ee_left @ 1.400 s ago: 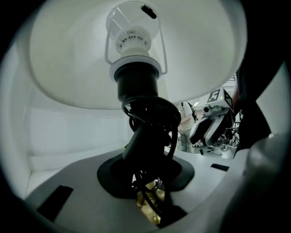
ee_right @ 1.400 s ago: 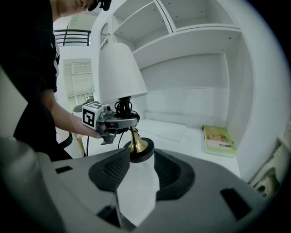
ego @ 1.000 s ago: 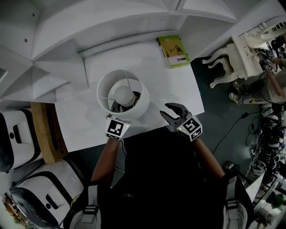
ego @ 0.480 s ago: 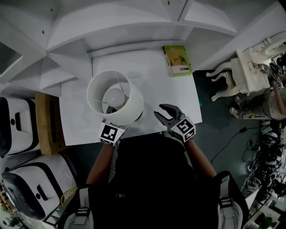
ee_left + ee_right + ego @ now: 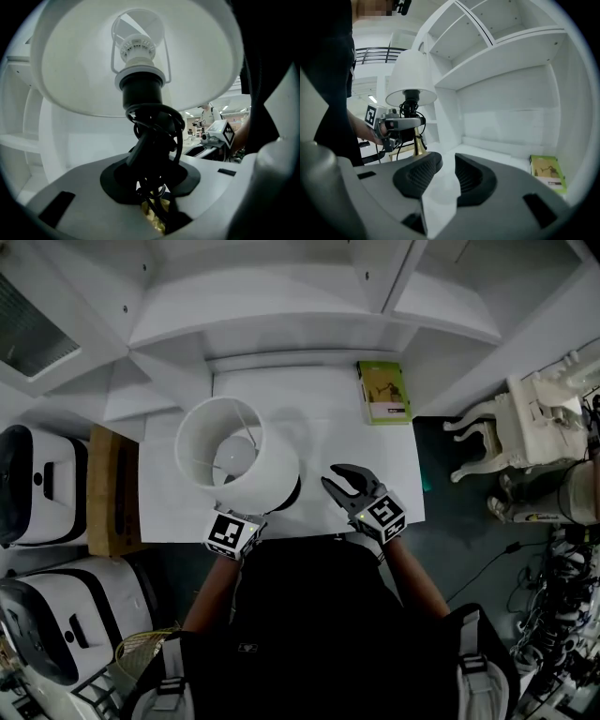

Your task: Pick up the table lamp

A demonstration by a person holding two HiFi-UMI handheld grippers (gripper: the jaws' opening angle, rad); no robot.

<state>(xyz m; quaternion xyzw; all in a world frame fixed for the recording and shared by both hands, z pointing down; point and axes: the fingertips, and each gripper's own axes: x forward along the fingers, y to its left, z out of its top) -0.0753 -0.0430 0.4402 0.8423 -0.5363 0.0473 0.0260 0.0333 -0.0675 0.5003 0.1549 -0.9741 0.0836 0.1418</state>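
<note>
We've got one table lamp (image 5: 234, 454) tilted at ten o'clock over the white table (image 5: 375, 456), with our left gripper (image 5: 154, 211) clamped on its stem. Our right gripper (image 5: 330, 477) has its jaws apart and empty. There's one green book (image 5: 383, 392) at one o'clock, its print too small to read.

in the head view the shade of the table lamp (image 5: 236, 465) covers its stem (image 5: 419, 144) and the jaws of the left tool (image 5: 153, 199). in the left gripper view a bundle of black cord (image 5: 157, 124) hides most of the stem. the print on the green book (image 5: 384, 392) is too small to read.
</note>
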